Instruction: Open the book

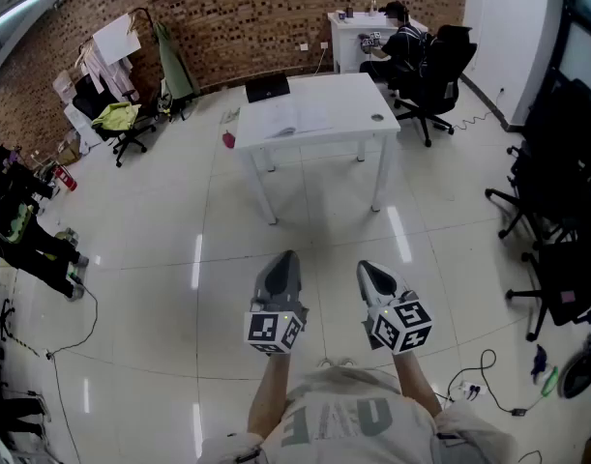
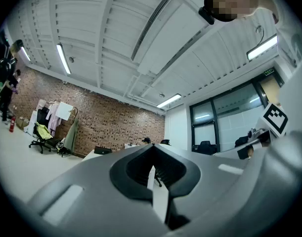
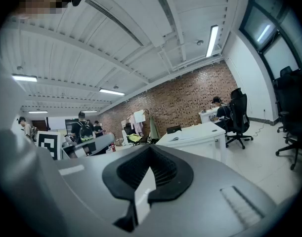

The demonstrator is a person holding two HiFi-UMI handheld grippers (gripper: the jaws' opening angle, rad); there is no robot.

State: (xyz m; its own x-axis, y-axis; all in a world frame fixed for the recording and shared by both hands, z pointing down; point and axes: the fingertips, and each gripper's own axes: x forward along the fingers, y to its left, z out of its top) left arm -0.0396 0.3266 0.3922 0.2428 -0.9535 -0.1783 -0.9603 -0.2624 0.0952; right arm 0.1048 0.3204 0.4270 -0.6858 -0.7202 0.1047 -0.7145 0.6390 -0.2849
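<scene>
Over pale floor tiles [image 1: 160, 259], left gripper [image 1: 287, 258] and right gripper [image 1: 366, 268] sit closed, empty.

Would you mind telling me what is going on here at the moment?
A person stands on the tiled floor, well short of the white table, holding the left gripper and the right gripper out in front. Both have their fingers together and hold nothing. What looks like the book lies on the table near a black laptop, with nothing touching it.

A black laptop [image 1: 267, 88] sits at the white worktop's [image 1: 348, 100] far left corner; a person [image 1: 399, 39] sits beyond its far right corner.
</scene>
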